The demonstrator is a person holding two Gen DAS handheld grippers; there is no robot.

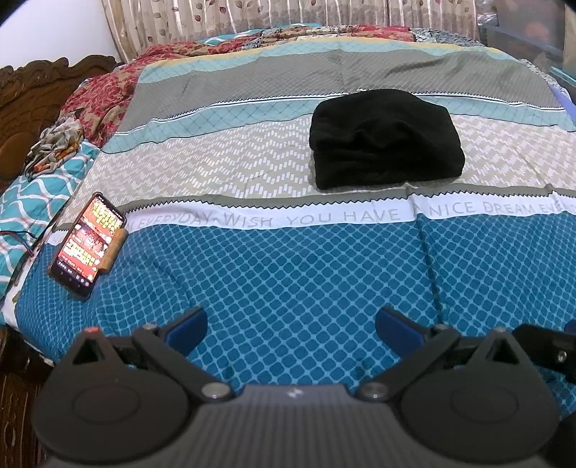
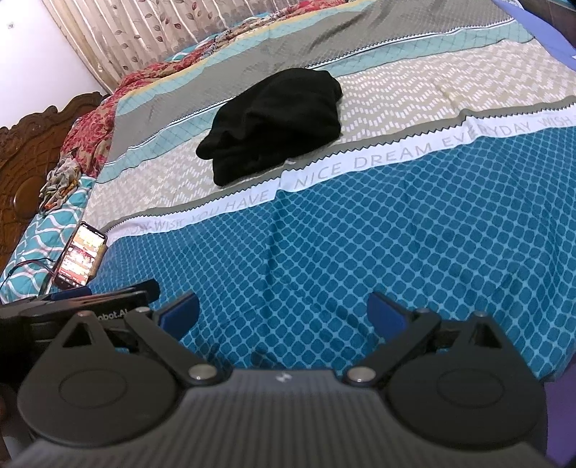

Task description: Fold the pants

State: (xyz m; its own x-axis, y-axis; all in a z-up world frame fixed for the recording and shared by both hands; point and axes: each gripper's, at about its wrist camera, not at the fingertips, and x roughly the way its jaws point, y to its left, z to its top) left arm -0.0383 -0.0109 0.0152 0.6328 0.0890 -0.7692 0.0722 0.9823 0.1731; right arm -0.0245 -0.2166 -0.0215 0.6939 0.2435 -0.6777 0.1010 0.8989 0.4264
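Note:
Black pants lie folded into a compact stack on the bed, on the beige zigzag band of the bedspread. The right wrist view shows the same folded pants further up the bed. My left gripper hovers open over the blue patterned part near the bed's front edge, well short of the pants, with nothing between its blue pads. My right gripper is open too and empty, over the same blue area, with the left gripper's body just to its left.
A phone with a lit screen lies on the bed's left side, with a cable running off it. Crumpled red floral cloth and a carved wooden headboard are at the left. Curtains hang behind the bed.

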